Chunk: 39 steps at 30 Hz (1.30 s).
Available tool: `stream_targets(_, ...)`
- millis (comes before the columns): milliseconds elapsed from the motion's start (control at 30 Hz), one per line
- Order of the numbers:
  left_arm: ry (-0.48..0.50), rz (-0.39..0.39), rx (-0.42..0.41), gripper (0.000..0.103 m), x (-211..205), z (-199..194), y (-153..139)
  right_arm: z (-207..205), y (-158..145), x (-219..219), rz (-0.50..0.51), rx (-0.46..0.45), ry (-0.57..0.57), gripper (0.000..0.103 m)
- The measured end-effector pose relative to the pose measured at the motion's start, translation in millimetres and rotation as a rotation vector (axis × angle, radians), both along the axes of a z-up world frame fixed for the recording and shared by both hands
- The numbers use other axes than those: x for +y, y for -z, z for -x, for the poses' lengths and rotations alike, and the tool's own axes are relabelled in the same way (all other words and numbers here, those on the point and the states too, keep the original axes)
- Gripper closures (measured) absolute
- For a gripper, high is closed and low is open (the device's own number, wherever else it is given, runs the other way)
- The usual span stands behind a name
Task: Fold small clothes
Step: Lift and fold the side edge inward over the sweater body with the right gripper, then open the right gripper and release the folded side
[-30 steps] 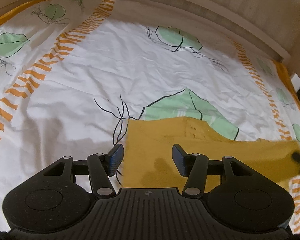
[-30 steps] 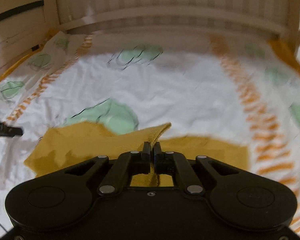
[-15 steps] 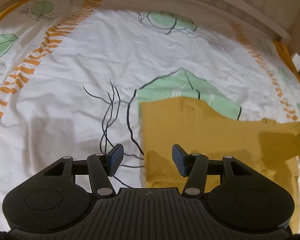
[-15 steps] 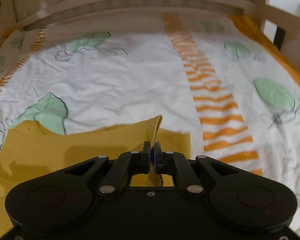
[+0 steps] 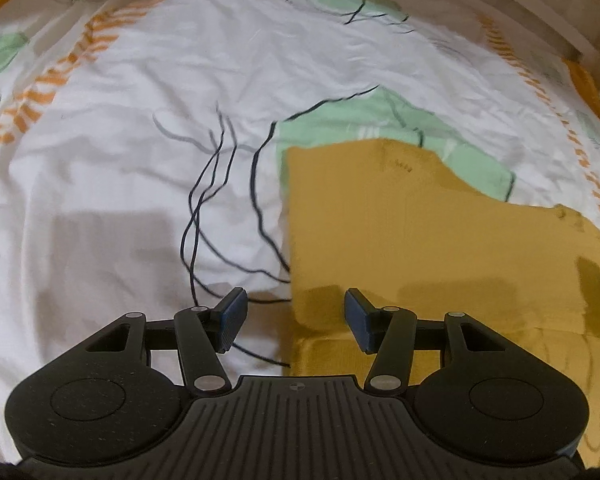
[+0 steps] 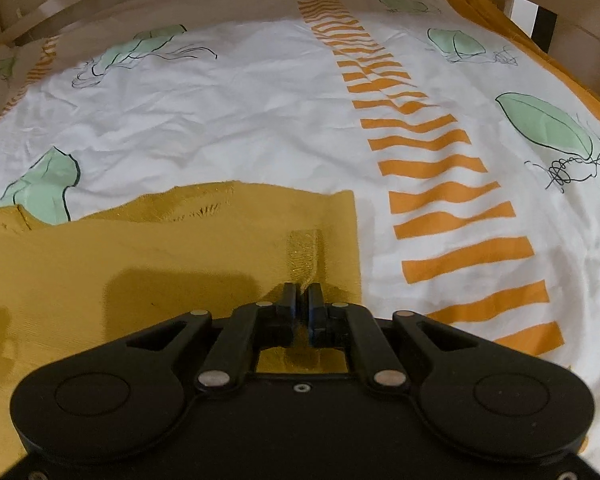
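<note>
Right gripper [image 6: 302, 300]: my jaws pinch the yellow garment [image 6: 140, 264], folded edge ahead
Left gripper [image 5: 292, 314]: jaws apart, straddling its near-left edge

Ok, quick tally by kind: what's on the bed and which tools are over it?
Mustard garment: 1
Printed bedsheet: 1
Grippers: 2, the left gripper open and the right gripper shut on the mustard garment
Total: 4

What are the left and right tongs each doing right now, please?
Left tongs: open, empty, over the edge of the mustard-yellow knit garment.
Right tongs: shut on a fold of the mustard-yellow knit garment.
</note>
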<state>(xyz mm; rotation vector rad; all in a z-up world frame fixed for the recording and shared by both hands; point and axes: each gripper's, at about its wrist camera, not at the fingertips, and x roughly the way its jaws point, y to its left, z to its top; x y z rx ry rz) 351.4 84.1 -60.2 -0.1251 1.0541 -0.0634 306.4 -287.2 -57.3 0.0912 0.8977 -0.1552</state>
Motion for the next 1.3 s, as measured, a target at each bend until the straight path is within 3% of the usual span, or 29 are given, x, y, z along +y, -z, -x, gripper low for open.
stream_targets(367,-0.030,-0.026,-0.052,0.039,-9.9,5.9,17.9,10.2,7.5,-1.4,0.010,-0.064,-0.023,0.087)
stream_targets(500,-0.040,0.002,-0.105,0.033,-9.4,12.6,23.2,16.9,10.5,-4.4,0.002,-0.104,-0.016,0.078)
stream_targets(733,-0.013,-0.046,-0.103,0.031,-17.0,10.1,23.1,27.3,14.5,-8.6,-0.008,-0.166,-0.005,0.068)
stream_targets(833,-0.009,-0.043,-0.100,0.031,-15.8,9.5,23.6,30.8,9.6,-11.4,-0.034,-0.194,-0.001,0.056)
stream_targets(900,-0.011,-0.044,-0.098,0.031,-16.1,9.1,23.6,33.9,4.2,-13.4,-0.030,-0.233,0.006,0.040)
stream_targets(1000,-0.011,-0.048,-0.100,0.031,-17.0,9.7,23.7,30.7,-5.0,-20.3,-0.038,-0.283,0.009,0.038)
stream_targets(1167,-0.013,-0.049,-0.102,0.031,-18.0,10.0,23.8,-0.4,-0.7,-42.8,-0.148,-0.216,0.029,0.040)
stream_targets(1267,-0.011,-0.051,-0.102,0.031,-17.8,9.7,23.9,-15.8,8.3,-49.2,-0.180,-0.164,0.046,0.060)
stream_targets(1300,-0.010,-0.051,-0.101,0.031,-17.4,9.5,23.9,-18.6,10.3,-49.6,-0.200,-0.156,0.045,0.075)
